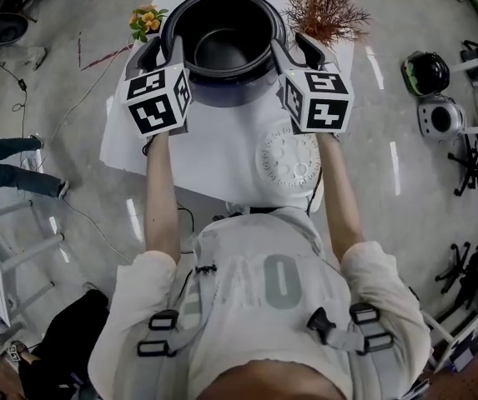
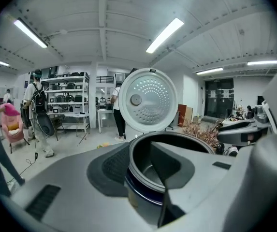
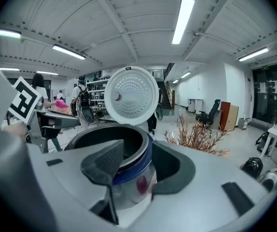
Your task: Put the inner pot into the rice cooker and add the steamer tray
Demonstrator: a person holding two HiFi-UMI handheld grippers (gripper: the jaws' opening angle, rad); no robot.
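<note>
The inner pot (image 1: 222, 48), dark inside with a blue band under its rim, hangs over the far end of the white table (image 1: 213, 152). My left gripper (image 1: 157, 52) is shut on its left rim, one finger inside and one outside (image 2: 140, 166). At the right rim my right gripper (image 1: 293, 52) grips the same way (image 3: 138, 163). The rice cooker's open white lid (image 2: 148, 100) (image 3: 131, 95) stands upright just behind the pot (image 3: 104, 137); the cooker's body is hidden. The white perforated steamer tray (image 1: 289, 161) lies flat on the table, below the right gripper.
A dried brown plant (image 1: 326, 7) and orange flowers (image 1: 145, 19) stand at the table's far corners. Helmets and gear (image 1: 429, 90) lie on the floor to the right. A person's legs (image 1: 5, 173) and a stepladder (image 1: 5, 240) are on the left.
</note>
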